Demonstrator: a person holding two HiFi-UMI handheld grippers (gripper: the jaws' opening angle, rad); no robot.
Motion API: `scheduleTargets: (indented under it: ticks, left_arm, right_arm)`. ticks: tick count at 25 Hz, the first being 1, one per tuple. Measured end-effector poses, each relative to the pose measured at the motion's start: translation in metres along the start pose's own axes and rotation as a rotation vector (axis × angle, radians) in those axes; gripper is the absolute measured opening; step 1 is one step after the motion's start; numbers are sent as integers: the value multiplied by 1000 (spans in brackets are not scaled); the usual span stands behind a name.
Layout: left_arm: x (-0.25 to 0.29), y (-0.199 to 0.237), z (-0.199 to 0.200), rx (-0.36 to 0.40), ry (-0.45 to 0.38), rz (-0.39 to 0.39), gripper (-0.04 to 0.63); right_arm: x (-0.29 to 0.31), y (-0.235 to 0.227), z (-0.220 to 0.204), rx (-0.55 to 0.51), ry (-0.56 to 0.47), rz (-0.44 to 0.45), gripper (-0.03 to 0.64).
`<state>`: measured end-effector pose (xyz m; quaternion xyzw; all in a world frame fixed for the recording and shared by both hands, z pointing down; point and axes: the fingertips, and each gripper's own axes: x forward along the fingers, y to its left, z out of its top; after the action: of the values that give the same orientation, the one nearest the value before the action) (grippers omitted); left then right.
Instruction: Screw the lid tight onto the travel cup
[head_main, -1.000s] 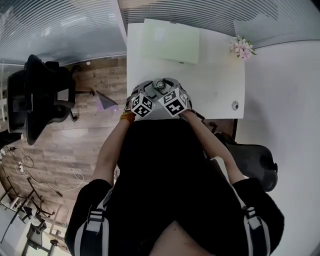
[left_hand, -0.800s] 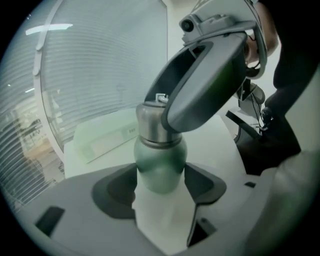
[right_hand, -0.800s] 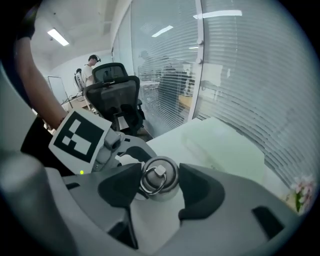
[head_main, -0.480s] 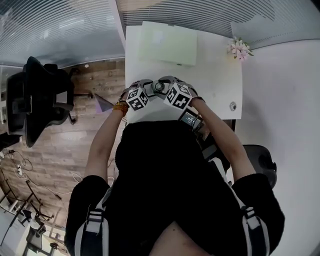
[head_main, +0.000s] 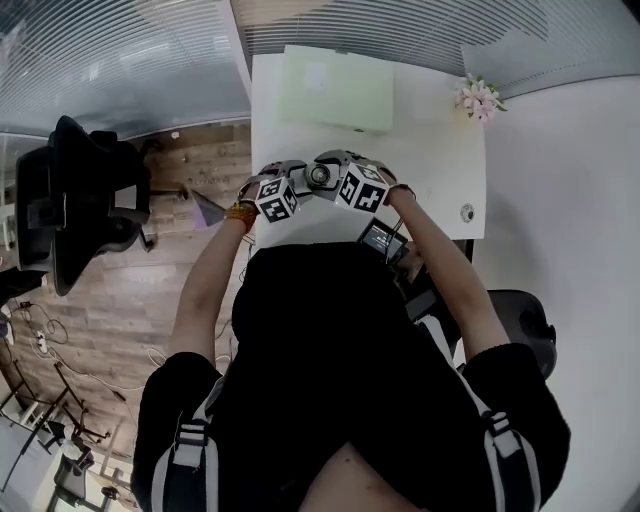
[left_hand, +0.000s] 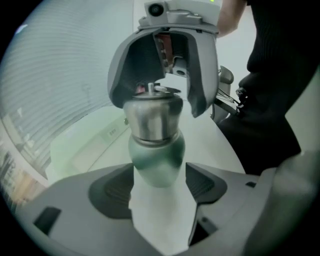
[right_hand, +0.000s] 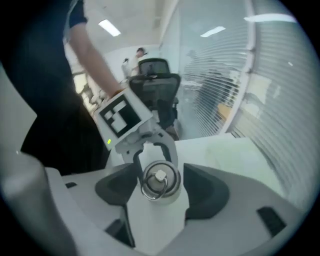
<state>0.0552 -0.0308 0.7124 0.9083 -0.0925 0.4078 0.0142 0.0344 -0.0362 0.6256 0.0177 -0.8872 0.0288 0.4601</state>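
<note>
You are steadying travel cup (left_hand: 156, 162) at near edge of white table (head_main: 440, 170), left gripper (left_hand: 159, 182) clamping its green body. Right gripper (right_hand: 159, 191) is straddling steel lid (right_hand: 160, 177), pads apart and just opening, not touching it. Step looks like re-gripping between twists. Next: closing on lid, turning again. Thread seam is staying hidden, so tightness is unclear. In head view, 2 marker cubes (head_main: 282, 200) are covering cup.
</note>
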Motion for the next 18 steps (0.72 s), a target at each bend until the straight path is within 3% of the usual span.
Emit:
scheduleTargets:
  ticks: [3, 5, 9, 12, 18]
  left_arm:
    - [0, -1, 5, -113, -43, 115, 322]
    - [-3, 0, 6, -214, -78, 184, 322]
    - [-6, 2, 6, -353, -109, 280, 322]
    - [-4, 2, 6, -339, -94, 280, 322]
    - [-2, 3, 4, -297, -91, 226, 322]
  right_arm:
    - [-4, -9, 3, 315, -115, -88, 305]
    - [-3, -10, 2, 398, -132, -174, 304]
    - [-2, -8, 0, 417, -102, -306, 262]
    - [-2, -9, -3, 401, -81, -340, 245]
    - [1, -8, -2, 311, -62, -278, 239]
